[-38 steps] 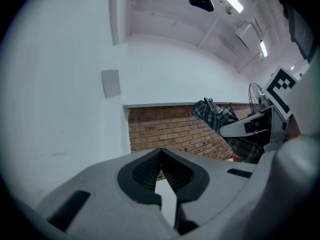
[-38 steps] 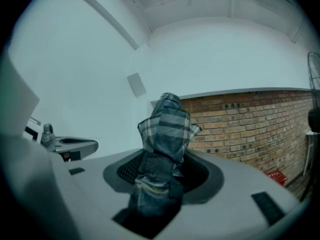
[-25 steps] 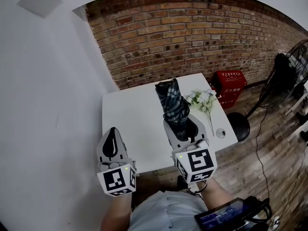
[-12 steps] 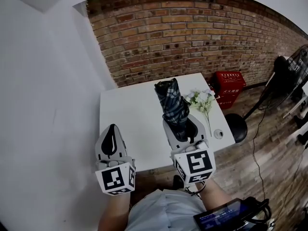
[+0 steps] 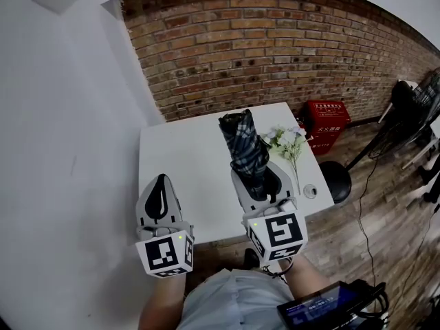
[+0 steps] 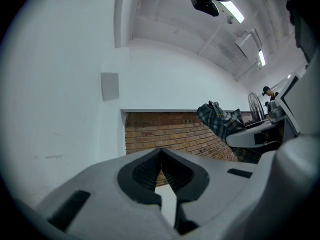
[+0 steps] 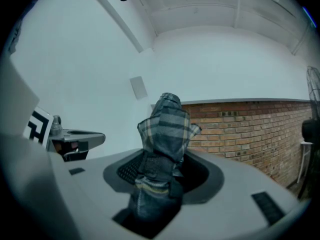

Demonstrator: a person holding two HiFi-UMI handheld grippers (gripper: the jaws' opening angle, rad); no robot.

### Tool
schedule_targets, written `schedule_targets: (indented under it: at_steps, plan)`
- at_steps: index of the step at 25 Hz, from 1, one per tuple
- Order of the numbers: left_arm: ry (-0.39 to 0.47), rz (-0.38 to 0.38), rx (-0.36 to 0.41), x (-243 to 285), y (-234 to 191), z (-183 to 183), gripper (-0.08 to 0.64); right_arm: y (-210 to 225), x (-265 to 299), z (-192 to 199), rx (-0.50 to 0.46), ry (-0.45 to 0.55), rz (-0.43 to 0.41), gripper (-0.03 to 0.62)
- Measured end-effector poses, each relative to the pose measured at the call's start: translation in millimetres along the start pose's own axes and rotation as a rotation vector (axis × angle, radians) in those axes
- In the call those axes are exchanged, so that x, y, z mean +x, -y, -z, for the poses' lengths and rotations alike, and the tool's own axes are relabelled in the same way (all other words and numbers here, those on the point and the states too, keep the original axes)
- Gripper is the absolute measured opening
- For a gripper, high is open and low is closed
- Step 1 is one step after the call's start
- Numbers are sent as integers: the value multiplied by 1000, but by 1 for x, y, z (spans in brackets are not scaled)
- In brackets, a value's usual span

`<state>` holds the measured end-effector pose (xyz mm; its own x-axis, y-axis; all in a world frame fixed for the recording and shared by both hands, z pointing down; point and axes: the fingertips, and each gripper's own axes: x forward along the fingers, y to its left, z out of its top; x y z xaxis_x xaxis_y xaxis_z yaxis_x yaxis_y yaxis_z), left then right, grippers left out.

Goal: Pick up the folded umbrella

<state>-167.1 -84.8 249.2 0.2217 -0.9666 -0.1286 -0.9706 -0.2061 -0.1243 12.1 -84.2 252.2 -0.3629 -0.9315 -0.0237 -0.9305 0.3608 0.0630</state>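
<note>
The folded umbrella [image 5: 245, 146], dark plaid fabric, is lifted off the white table [image 5: 185, 163] and points forward and up. My right gripper [image 5: 258, 183] is shut on its lower end; in the right gripper view the umbrella [image 7: 162, 149] fills the gap between the jaws. My left gripper [image 5: 160, 199] hovers to the left above the table's near edge, jaws shut with nothing in them. From the left gripper view the closed gripper [image 6: 161, 156] points at the brick wall, and the umbrella [image 6: 221, 121] shows at the right.
A bunch of white flowers [image 5: 289, 143] lies on the table's right side, with a small round object [image 5: 311, 192] near the front right corner. A red crate [image 5: 328, 119], a black stool [image 5: 336, 179] and a fan [image 5: 416, 108] stand on the wooden floor to the right.
</note>
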Motion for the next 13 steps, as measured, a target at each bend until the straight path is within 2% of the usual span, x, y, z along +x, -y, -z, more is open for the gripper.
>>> schedule_targets:
  at_steps: [13]
  plan:
    - [-4,-10,-6,3,0,5,6,2,5,3,-17,-4,-16,207]
